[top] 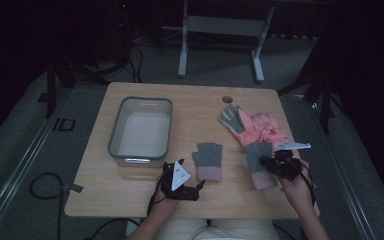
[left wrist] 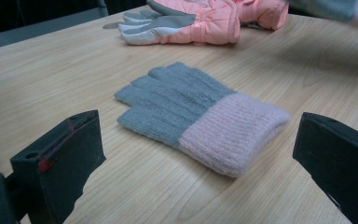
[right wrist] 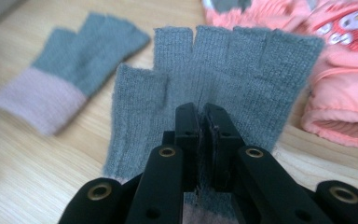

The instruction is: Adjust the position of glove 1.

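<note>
While the right gripper [right wrist: 200,116] pinches one knit glove [right wrist: 223,84], hiding its cuff, the left gripper [left wrist: 200,154] gapes before the other glove [left wrist: 200,121].

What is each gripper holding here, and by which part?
The right gripper is shut on a grey knit glove, pinching a fold of its palm just above the pink cuff. The left gripper holds nothing; its jaws stand open before the other knit glove.

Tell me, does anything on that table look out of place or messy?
Mildly. The pink ski gloves lie heaped crookedly by the far right edge. One grey knit glove is pinched in the right gripper; its twin lies flat. Nothing looks damaged.
</note>
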Tool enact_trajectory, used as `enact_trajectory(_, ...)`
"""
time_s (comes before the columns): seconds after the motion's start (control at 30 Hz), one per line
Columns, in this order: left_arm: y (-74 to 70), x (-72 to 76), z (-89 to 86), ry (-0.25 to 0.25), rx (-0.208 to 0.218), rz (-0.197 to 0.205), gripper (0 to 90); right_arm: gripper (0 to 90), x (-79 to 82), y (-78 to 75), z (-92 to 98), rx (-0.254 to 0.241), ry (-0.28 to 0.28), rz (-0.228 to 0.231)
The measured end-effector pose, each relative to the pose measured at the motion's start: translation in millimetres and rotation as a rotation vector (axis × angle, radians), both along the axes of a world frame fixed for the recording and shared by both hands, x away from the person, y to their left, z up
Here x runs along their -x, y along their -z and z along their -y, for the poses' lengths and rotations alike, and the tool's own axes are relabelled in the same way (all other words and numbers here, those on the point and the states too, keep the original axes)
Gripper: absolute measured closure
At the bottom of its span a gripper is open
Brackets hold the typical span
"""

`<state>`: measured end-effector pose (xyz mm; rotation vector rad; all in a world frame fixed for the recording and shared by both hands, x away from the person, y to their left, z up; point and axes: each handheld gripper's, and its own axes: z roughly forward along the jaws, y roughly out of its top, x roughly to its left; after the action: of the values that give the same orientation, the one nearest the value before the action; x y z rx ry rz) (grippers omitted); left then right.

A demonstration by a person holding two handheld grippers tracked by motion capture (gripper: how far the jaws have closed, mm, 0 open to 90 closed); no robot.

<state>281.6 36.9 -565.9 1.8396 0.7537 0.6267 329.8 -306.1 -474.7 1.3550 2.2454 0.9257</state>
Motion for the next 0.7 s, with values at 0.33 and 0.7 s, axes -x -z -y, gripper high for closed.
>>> enact_trajectory(0.33,-0.1,0.1,-0.1,0.003,-0.003,0.002,1.0,84.3,8.7,7.1,-1.6,-0.072,0.117,0.019)
enact_trajectory(0.7,-0.1,0.7,0.3,0.003,-0.008,0.006,1.0,84.0,-3.4,56.1,0.4,-0.027,0.208,-0.058)
